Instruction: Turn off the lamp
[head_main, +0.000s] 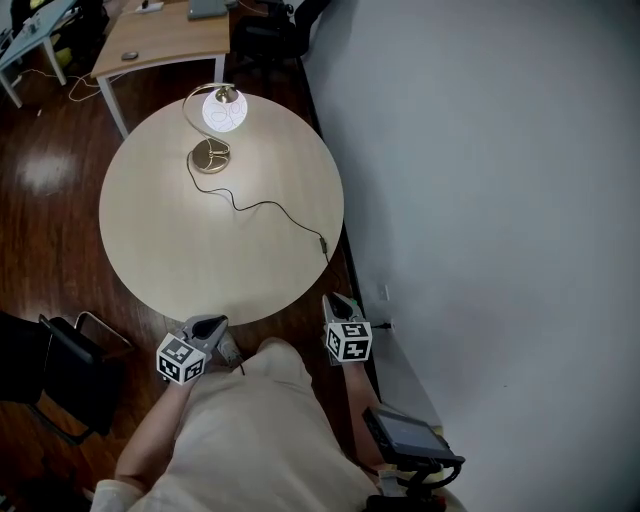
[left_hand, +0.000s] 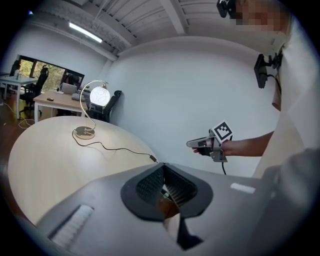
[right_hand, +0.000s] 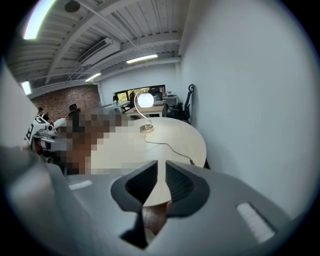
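Observation:
The lamp (head_main: 222, 110) stands at the far side of the round wooden table (head_main: 160, 240), its globe lit, on a brass base (head_main: 210, 156). A black cord (head_main: 265, 207) runs from the base to a loose end near the table's right edge. My left gripper (head_main: 212, 322) hovers at the near table edge, far from the lamp; in the left gripper view the left gripper (left_hand: 163, 168) has its jaw tips together with nothing held. My right gripper (head_main: 338, 300) is beside the near right edge; the right gripper view shows the right gripper (right_hand: 159, 165) with a narrow empty gap.
A white wall (head_main: 500, 150) runs close along the table's right side. A wooden desk (head_main: 165, 40) and office chairs stand behind the lamp. A black chair (head_main: 50, 370) sits at my near left on the dark wood floor.

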